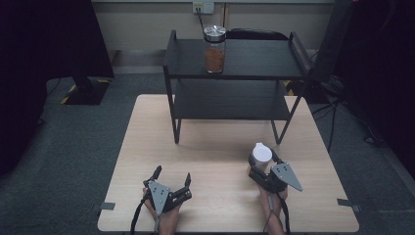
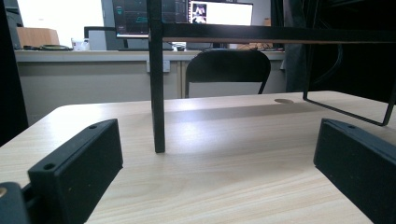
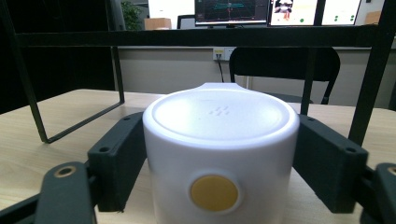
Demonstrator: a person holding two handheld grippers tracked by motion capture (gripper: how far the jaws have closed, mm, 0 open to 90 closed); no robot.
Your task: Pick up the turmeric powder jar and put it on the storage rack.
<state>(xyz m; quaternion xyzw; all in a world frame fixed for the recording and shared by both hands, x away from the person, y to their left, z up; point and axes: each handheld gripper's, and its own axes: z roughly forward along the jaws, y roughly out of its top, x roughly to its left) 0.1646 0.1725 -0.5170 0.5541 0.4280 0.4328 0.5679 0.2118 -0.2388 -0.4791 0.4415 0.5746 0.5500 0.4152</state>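
Pale woodgrain desk [image 1: 215,147] is carrying a black metal shelf [image 1: 235,58]; the right gripper [image 1: 262,169] is clamping a smooth white round container [image 1: 261,154]. Left gripper [image 2: 215,158] is gaping wide, empty. Container's [image 3: 219,144] sides are touching both jaws.

Bare table [image 1: 215,156] lies open before the black rack's [image 1: 235,58] legs.

No readable text, label, brand or number shows anywhere in these pictures.
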